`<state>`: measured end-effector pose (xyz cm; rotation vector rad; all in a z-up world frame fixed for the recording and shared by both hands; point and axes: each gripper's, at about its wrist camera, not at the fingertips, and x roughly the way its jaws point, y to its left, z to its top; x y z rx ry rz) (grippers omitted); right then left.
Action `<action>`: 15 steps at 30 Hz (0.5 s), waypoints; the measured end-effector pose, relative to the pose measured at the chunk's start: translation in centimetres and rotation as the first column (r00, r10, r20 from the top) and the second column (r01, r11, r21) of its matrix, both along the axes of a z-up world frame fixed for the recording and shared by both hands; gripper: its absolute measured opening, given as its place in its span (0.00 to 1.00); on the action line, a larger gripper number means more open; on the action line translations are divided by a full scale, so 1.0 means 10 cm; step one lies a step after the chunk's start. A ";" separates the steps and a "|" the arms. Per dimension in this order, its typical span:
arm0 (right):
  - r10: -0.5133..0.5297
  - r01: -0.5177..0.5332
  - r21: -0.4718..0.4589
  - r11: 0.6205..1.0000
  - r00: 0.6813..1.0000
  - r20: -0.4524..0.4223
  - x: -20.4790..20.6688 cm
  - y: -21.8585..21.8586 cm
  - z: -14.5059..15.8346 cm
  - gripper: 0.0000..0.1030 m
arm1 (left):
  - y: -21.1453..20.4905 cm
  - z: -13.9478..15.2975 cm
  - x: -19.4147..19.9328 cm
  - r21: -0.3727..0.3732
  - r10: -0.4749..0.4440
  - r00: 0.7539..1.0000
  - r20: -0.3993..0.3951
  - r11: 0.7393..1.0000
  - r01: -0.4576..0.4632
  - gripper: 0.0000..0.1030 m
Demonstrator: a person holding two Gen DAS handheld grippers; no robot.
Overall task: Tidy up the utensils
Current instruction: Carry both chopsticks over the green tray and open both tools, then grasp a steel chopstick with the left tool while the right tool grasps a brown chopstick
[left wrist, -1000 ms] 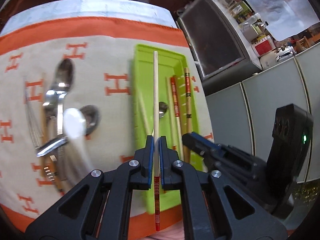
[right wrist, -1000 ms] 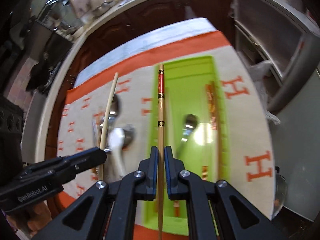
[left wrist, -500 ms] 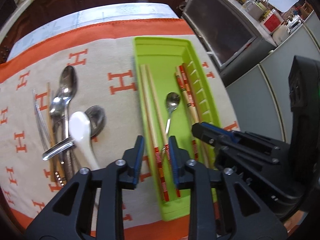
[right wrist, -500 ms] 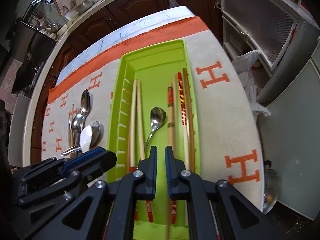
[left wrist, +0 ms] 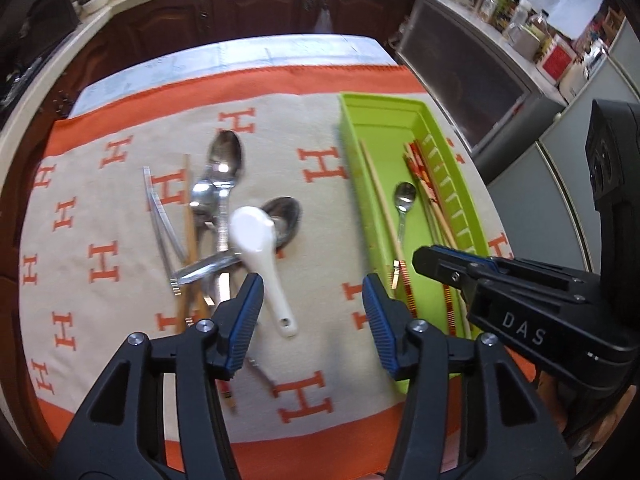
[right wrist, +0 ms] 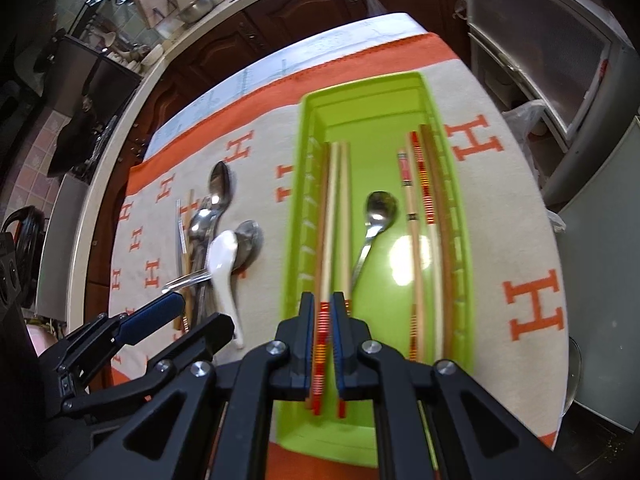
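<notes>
A lime green tray (left wrist: pixel 384 120) (right wrist: pixel 360 88) lies on the orange-and-cream cloth and holds several chopsticks (right wrist: pixel 334 208) and a small metal spoon (right wrist: pixel 378 212) (left wrist: pixel 404 200). A pile of metal spoons (left wrist: pixel 224 168) (right wrist: pixel 218 196), a white ceramic spoon (left wrist: pixel 260 256) (right wrist: pixel 222 264) and a chopstick (left wrist: pixel 188 216) lies left of the tray. My left gripper (left wrist: pixel 312 300) is open wide and empty above the cloth between pile and tray. My right gripper (right wrist: pixel 322 320) hovers over the tray's near end, jaws nearly closed with nothing held between them.
The cloth (left wrist: pixel 120 264) covers a table whose far edge meets dark wooden cabinets (left wrist: pixel 240 12). A grey appliance with a glass door (left wrist: pixel 472 72) and grey panels (left wrist: pixel 560 184) stand to the right of the table.
Both grippers let their chopsticks go into the tray. My left gripper then opened wide and shifted left toward the spoon pile. My right gripper stays over the tray.
</notes>
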<state>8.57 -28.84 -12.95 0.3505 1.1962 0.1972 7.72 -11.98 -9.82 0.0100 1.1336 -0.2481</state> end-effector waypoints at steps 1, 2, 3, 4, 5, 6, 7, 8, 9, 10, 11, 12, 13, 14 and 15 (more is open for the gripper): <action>0.007 -0.007 -0.001 1.000 1.000 0.003 -0.01 0.04 0.02 0.08 | 0.07 0.03 -0.02 0.008 0.013 1.000 0.011 1.000 -0.013 0.47; 0.019 -0.019 -0.002 1.000 1.000 0.007 -0.02 0.10 0.04 0.08 | 0.12 0.06 -0.04 0.016 0.021 0.999 0.025 1.000 -0.022 0.47; 0.028 -0.028 -0.002 1.000 1.000 0.010 -0.03 0.14 0.05 0.08 | 0.18 0.08 -0.06 0.027 0.029 0.999 0.039 0.999 -0.031 0.47; 0.036 -0.036 -0.002 0.999 0.999 0.012 -0.04 0.18 0.07 0.08 | 0.24 0.10 -0.08 0.042 0.037 0.998 0.051 0.998 -0.039 0.47; 0.049 -0.049 -0.001 0.999 0.999 0.015 -0.05 0.25 0.08 0.08 | 0.31 0.12 -0.11 0.065 0.047 0.997 0.066 0.997 -0.052 0.47; 0.059 -0.059 -0.001 0.998 0.998 0.016 -0.05 0.28 0.09 0.08 | 0.36 0.13 -0.13 0.077 0.052 0.996 0.072 0.995 -0.058 0.47; 0.072 -0.072 -0.003 0.997 0.997 0.015 -0.06 0.34 0.10 0.08 | 0.43 0.14 -0.15 0.083 0.059 0.996 0.074 0.994 -0.065 0.47; 0.082 -0.082 -0.005 0.997 0.996 0.016 -0.06 0.39 0.10 0.08 | 0.50 0.14 -0.16 0.082 0.067 0.995 0.072 0.994 -0.073 0.47; 0.094 -0.094 -0.006 0.996 0.995 0.016 -0.07 0.45 0.11 0.08 | 0.59 0.15 -0.18 0.074 0.079 0.995 0.068 0.994 -0.084 0.47; 0.106 -0.106 -0.008 0.994 0.994 0.016 -0.07 0.50 0.11 0.08 | 0.67 0.16 -0.19 0.061 0.092 0.994 0.066 0.993 -0.096 0.47; 0.119 -0.119 -0.009 0.993 0.993 0.015 -0.07 0.56 0.12 0.08 | 0.76 0.17 -0.20 0.051 0.108 0.992 0.066 0.992 -0.111 0.47; 0.132 -0.132 -0.009 0.991 0.991 0.013 -0.07 0.62 0.12 0.08 | 0.83 0.18 -0.21 0.045 0.122 0.990 0.068 0.991 -0.125 0.47; 0.142 -0.142 -0.007 0.990 0.990 0.012 -0.08 0.67 0.12 0.08 | 0.92 0.19 -0.22 0.037 0.140 0.987 0.076 0.989 -0.143 0.47; 0.156 -0.156 -0.006 0.988 0.988 0.009 -0.08 0.74 0.13 0.08 | 1.00 0.20 -0.23 0.033 0.160 0.983 0.086 0.986 -0.163 0.47; 0.165 -0.165 -0.006 0.986 0.986 0.006 -0.08 0.79 0.13 0.08 | 1.08 0.22 -0.24 0.034 0.182 0.978 0.100 0.982 -0.186 0.47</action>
